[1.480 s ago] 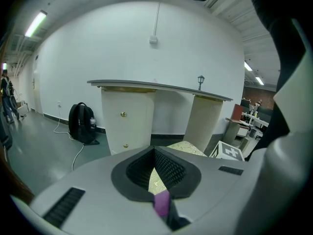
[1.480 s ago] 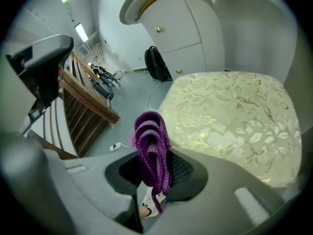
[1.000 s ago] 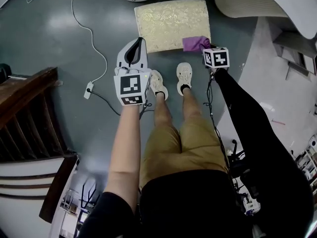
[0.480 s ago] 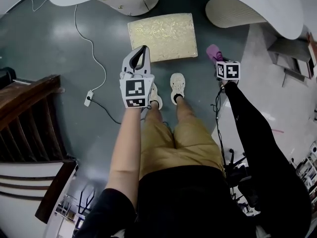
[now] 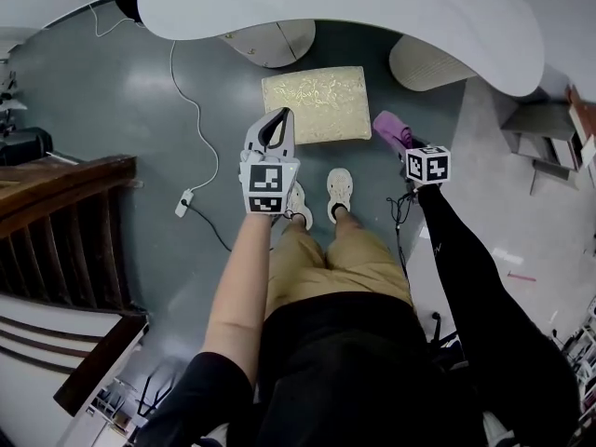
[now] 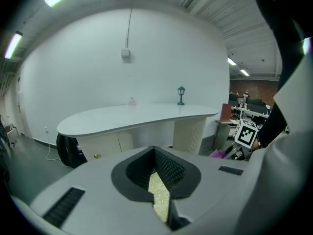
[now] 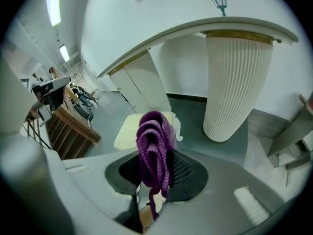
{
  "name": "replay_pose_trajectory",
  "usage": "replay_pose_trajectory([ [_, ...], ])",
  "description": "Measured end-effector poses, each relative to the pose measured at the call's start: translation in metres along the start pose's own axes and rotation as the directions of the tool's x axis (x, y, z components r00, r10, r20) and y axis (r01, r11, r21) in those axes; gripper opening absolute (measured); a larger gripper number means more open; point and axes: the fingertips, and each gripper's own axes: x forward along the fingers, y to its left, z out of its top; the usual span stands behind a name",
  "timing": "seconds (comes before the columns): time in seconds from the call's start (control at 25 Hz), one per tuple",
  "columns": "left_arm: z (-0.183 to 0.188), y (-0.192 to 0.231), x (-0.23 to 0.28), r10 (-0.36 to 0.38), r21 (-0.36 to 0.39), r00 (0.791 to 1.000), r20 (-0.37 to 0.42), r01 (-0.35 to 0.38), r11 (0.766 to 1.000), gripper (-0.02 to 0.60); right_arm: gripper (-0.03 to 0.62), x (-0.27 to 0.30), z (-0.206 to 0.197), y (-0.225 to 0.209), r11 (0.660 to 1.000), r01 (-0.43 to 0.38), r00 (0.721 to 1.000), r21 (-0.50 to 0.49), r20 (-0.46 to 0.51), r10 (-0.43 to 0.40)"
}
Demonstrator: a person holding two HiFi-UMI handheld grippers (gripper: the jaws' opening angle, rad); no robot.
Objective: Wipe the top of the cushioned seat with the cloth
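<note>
Cloth (image 7: 152, 136), purple and knitted, sits clamped in the right gripper (image 7: 156, 177), beside the cushioned seat (image 5: 317, 105); the left gripper (image 6: 156, 180) is closed and empty.

Text, numbers, brands: nothing readable right now.
Left gripper cube (image 5: 264, 182): black-and-white square pattern, no letters.
Right gripper cube (image 5: 429, 165): same.

So the pale gold cushioned seat (image 5: 317, 106), rectangular with a shiny floral-looking pattern, sat flat on the floor at about 12 o'clock from the person's shoes. Its top was bare. The purple knitted cloth (image 5: 391, 130) was off it, just past the seat's edge at roughly 4 o'clock. It was bunched into a folded loop and pinched between the jaws of the right gripper (image 7: 155, 175), with a loose strand dangling below.
</note>
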Motion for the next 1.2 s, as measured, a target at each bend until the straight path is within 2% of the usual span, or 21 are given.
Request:
replay_pose_trajectory([
  [0.2, 0.038, -0.002, -0.032, 0.026, -0.009, 0.999, 0.047, -0.026, 1.000, 0.008, 0.089, -0.036, 0.053, 0.032, 1.000, -0.003, 0.988, -0.015, 0.156, 0.006],
  [0.36, 0.077, -0.007, -0.053, 0.050, 0.007, 0.993, 0.107, -0.051, 0.999, 0.008, 0.089, -0.082, 0.112, 0.066, 0.993, 0.014, 0.950, -0.119, 0.312, 0.024],
  [0.6, 0.150, 0.005, -0.074, 0.083, 0.058, 0.969, 0.235, -0.099, 0.993, 0.008, 0.089, -0.144, 0.204, 0.122, 0.959, 0.073, 0.861, -0.272, 0.503, 0.078],
  [0.76, 0.194, 0.005, -0.085, 0.084, 0.096, 0.946, 0.312, -0.119, 0.988, 0.008, 0.089, -0.192, 0.263, 0.147, 0.940, 0.117, 0.766, -0.320, 0.632, 0.119],
  [0.84, 0.213, 0.004, -0.090, 0.083, 0.107, 0.935, 0.346, -0.127, 0.986, 0.008, 0.089, -0.221, 0.284, 0.155, 0.927, 0.174, 0.712, -0.332, 0.693, 0.114],
  [0.92, 0.230, 0.000, -0.095, 0.080, 0.118, 0.924, 0.374, -0.133, 0.984, 0.008, 0.089, -0.246, 0.300, 0.162, 0.909, 0.226, 0.670, -0.351, 0.733, 0.117],
  [1.2, 0.272, -0.016, -0.103, 0.067, 0.138, 0.891, 0.449, -0.143, 0.980, 0.008, 0.087, -0.295, 0.321, 0.177, 0.898, 0.230, 0.601, -0.375, 0.781, 0.172],
])
